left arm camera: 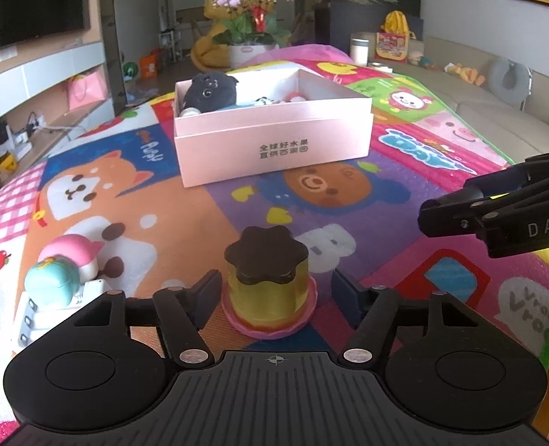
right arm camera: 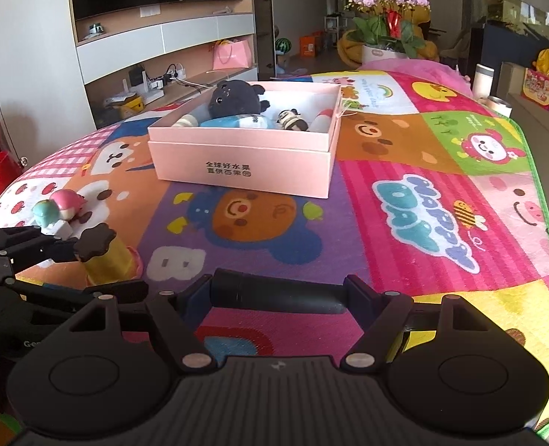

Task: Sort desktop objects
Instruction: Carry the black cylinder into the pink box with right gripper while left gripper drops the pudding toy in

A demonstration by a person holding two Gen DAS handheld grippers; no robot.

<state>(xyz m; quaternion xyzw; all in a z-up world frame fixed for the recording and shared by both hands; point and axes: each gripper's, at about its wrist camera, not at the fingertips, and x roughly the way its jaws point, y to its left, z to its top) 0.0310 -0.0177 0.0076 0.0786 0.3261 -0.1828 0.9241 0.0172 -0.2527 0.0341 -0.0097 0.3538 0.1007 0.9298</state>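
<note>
Pudding toy [left arm camera: 267, 282] stands between the left hand-held gripper [left arm camera: 274, 293]'s spread, untouching fingers.

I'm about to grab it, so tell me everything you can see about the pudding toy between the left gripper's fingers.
The pudding toy is a translucent yellow, jelly-like cylinder with a dark brown flower-shaped top, on a pink scalloped base. It stands upright on the colourful play mat, between the open fingers of the left gripper, which look apart from it.
</note>
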